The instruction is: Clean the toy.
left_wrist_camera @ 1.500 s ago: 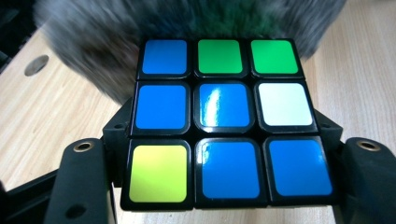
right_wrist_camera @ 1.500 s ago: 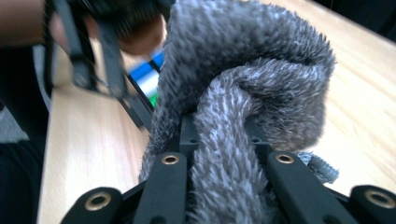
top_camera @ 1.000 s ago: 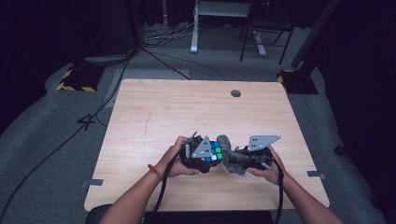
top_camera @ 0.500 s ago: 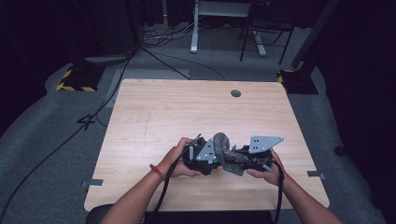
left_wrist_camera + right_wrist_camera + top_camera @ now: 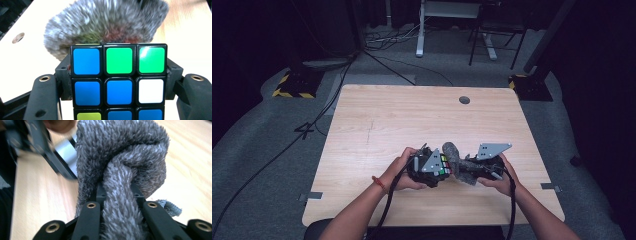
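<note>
Item: puzzle cube [image 5: 119, 82], clamped by its sides between the jaws of the left gripper [image 5: 430, 166]; blue, green, white and yellow-green tiles face the camera, lowest row cut off by the frame.

Item: grey fuzzy cloth [image 5: 125, 170], pinched in a thick fold by the right gripper [image 5: 484, 166] and pressed against the cube's far face (contact patch blurred in the left gripper view).

Setting: wooden table [image 5: 412, 115]. The cube sits near the table's front edge, centre-right; broad bare wood lies beyond it toward the round hole [image 5: 464, 100] at the far edge, less room in front.

Obscured: hands and grey plates cover most of the cube from above.
</note>
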Demonstrator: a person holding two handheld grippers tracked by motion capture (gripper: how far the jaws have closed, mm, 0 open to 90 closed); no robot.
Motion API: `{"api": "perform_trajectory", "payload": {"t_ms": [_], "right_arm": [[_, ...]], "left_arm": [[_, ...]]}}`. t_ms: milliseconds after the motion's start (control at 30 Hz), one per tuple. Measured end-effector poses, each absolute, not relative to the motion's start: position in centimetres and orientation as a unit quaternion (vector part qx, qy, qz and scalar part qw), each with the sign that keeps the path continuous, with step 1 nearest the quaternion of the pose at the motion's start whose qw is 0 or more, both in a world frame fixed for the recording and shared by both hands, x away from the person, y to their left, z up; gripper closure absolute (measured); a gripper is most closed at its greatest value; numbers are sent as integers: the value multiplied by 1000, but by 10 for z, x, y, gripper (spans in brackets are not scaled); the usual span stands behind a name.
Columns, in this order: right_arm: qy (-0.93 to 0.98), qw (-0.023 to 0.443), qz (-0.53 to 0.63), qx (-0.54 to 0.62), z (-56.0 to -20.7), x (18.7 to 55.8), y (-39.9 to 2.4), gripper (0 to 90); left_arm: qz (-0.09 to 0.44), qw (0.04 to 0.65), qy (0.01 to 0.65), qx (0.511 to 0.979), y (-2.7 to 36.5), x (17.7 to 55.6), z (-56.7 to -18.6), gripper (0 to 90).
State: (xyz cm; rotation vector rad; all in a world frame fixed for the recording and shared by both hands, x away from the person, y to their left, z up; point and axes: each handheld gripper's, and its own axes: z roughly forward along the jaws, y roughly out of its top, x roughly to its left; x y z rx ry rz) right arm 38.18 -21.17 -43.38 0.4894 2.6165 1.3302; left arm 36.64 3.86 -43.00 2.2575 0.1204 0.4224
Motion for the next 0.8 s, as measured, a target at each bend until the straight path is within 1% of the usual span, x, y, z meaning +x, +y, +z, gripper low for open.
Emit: {"api": "perform_trajectory", "payload": {"t_ms": [133,167,233,267,367,400,467,533,567,633,700,800], "right_arm": [[881,70,436,171,-442,386,-212,770],[878,60,444,170,-442,386,-212,770],[874,59,454,163,-439,385,-211,769],[870,50,464,162,-438,383,-211,770],[865,52,474,159,-435,382,-213,769],[859,45,484,161,-433,382,-214,769],[854,51,494,157,-427,380,-216,770],[845,42,514,143,-420,376,-216,770],[845,42,514,139,-417,373,-215,769],[855,60,500,126,-412,366,-206,769],[860,69,491,122,-412,363,-200,769],[863,81,481,134,-413,366,-203,770]], "left_arm": [[167,421,46,890,42,367,-425,334],[170,419,47,891,41,367,-426,334],[174,419,46,890,41,366,-427,333],[171,422,47,889,42,366,-427,332],[170,427,50,887,43,366,-427,331],[170,426,49,888,43,367,-427,331],[180,402,47,897,39,367,-430,331],[179,393,40,901,36,366,-433,332],[174,388,38,904,32,365,-435,332],[176,386,28,905,27,363,-436,332],[176,382,31,907,27,364,-437,332],[169,395,35,902,32,364,-434,333]]}}
